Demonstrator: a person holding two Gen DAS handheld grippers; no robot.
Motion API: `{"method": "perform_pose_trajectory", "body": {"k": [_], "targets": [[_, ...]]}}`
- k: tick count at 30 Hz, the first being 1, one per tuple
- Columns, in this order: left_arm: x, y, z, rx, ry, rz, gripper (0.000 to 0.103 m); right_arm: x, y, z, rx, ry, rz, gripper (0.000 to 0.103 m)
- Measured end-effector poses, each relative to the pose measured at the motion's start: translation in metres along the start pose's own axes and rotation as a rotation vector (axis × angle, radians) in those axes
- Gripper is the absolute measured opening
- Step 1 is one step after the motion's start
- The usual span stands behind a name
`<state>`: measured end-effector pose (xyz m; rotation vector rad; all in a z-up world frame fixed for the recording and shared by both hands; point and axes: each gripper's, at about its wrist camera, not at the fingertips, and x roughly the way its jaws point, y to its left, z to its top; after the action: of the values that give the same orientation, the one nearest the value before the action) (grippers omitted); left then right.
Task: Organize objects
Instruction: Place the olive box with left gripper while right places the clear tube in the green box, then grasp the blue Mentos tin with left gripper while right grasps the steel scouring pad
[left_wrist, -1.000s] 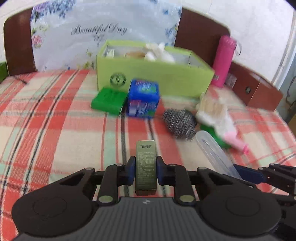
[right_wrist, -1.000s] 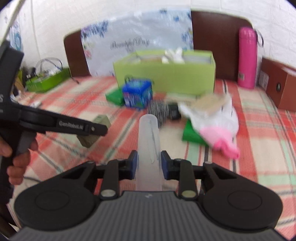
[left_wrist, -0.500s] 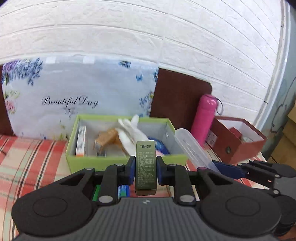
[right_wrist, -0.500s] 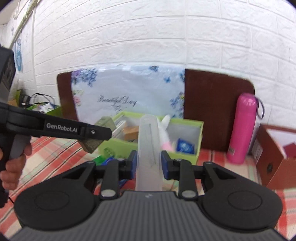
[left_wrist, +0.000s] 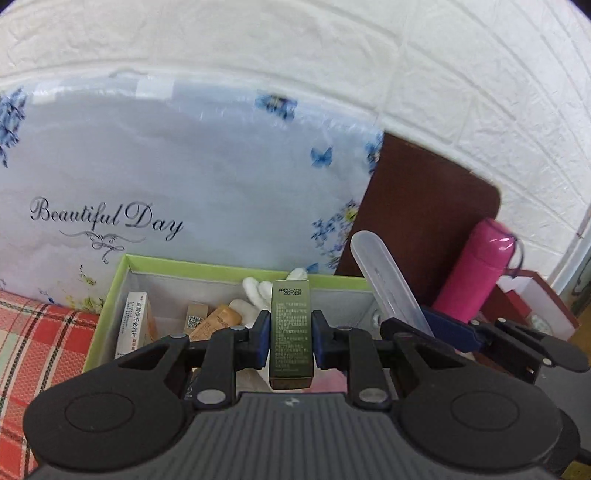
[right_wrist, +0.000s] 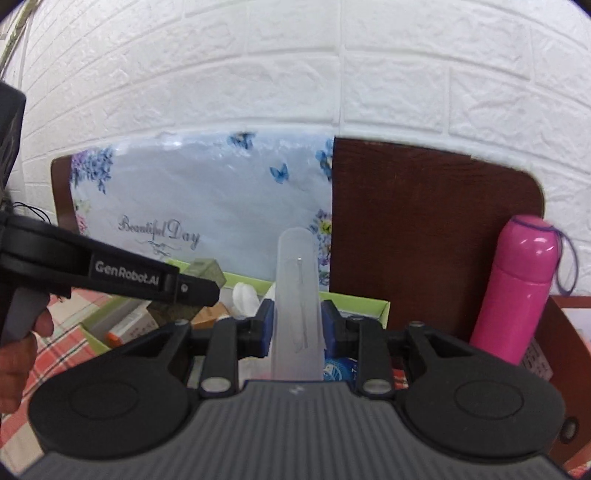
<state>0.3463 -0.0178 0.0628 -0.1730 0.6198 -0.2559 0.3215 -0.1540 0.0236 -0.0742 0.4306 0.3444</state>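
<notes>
Left wrist view shows the left gripper (left_wrist: 291, 341) clamped on a small olive box (left_wrist: 290, 328) and the right gripper (right_wrist: 297, 328) clamped on a clear tube (right_wrist: 297, 306), both poised over the green box (left_wrist: 110, 306), likely for dropping in.

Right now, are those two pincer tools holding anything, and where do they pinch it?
Yes. The left gripper pinches a small olive-green carton by its long sides. The right gripper pinches a translucent plastic case near one end.

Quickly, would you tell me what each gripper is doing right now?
Left gripper: closed on the olive box.
Right gripper: closed on the clear plastic case.
</notes>
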Motion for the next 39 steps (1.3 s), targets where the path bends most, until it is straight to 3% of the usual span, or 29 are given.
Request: {"method": "perform_pose_trajectory", "body": {"k": [1,2,3,4,5,10,11,17,22,27,35,39], "targets": [[0.006,0.002,-0.004,0.002,-0.008,0.007,0.023,0.009,0.001,-0.004,-0.006,0.017,-0.005,0.027],[0.01,0.004,-0.008,0.008,-0.022,0.017,0.032,0.017,0.002,-0.009,-0.02,0.04,0.001,0.028],[0.014,0.006,-0.012,0.016,-0.019,0.034,0.045,0.023,0.003,-0.015,-0.038,0.071,0.01,0.039],[0.015,0.008,-0.016,0.019,-0.012,0.058,0.071,0.027,0.004,-0.02,-0.053,0.097,0.005,0.061],[0.015,0.011,-0.02,0.018,-0.02,0.075,0.076,0.025,0.006,-0.026,-0.068,0.096,-0.007,0.068],[-0.013,0.021,-0.03,-0.001,-0.045,0.058,0.076,-0.015,0.004,-0.032,-0.007,-0.014,-0.037,0.1],[-0.022,0.019,-0.031,0.011,-0.043,0.071,0.076,-0.027,0.003,-0.032,0.014,-0.03,-0.049,0.103],[-0.079,0.001,-0.058,0.059,-0.068,0.152,0.082,-0.1,0.006,-0.037,0.08,-0.067,-0.029,0.103],[-0.121,-0.002,-0.099,0.049,-0.08,0.148,0.085,-0.154,0.023,-0.054,0.055,-0.049,-0.035,0.103],[-0.144,0.008,-0.142,-0.003,-0.035,0.159,0.087,-0.197,0.042,-0.089,0.064,-0.03,-0.01,0.103],[-0.156,0.023,-0.189,-0.047,0.043,0.176,0.087,-0.212,0.069,-0.15,0.114,0.078,0.021,0.101],[-0.161,0.025,-0.191,-0.026,0.04,0.191,0.087,-0.194,0.086,-0.157,0.081,0.111,0.057,0.081]]}}
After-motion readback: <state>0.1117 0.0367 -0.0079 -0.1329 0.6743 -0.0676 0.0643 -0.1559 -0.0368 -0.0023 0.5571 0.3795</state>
